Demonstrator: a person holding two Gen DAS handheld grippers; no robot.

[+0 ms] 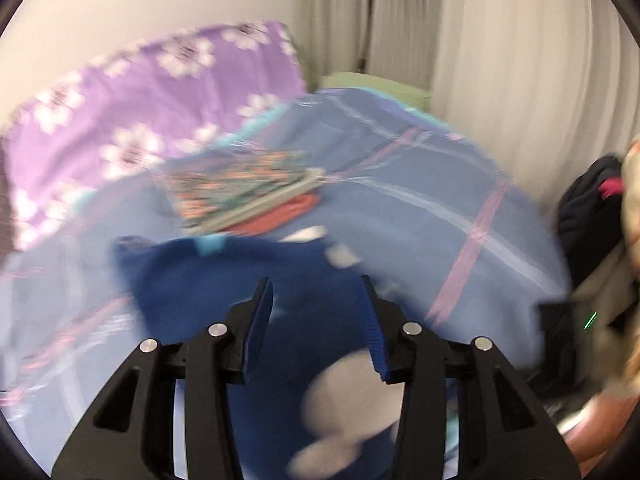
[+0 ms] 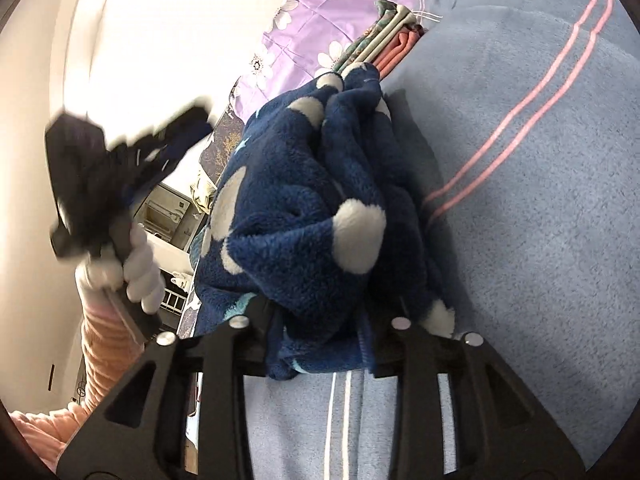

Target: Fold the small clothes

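Note:
A dark blue fleece garment with white spots (image 1: 224, 280) lies on the blue checked bedspread (image 1: 420, 200). My left gripper (image 1: 318, 300) is open and hovers just above it; the view is blurred by motion. In the right wrist view the same fleece garment (image 2: 304, 200) hangs bunched, lifted off the bedspread (image 2: 540, 220). My right gripper (image 2: 320, 328) has the fleece between its jaws, its fingertips hidden by the cloth. The left gripper (image 2: 120, 168) shows blurred at the left, held by a white-gloved hand.
A stack of folded clothes (image 1: 248, 192), patterned on top and orange below, lies further back on the bed, also seen in the right wrist view (image 2: 384, 40). A purple flowered pillow (image 1: 140, 112) lies behind it. Curtains (image 1: 500, 60) and dark bags (image 1: 592, 216) stand at the right.

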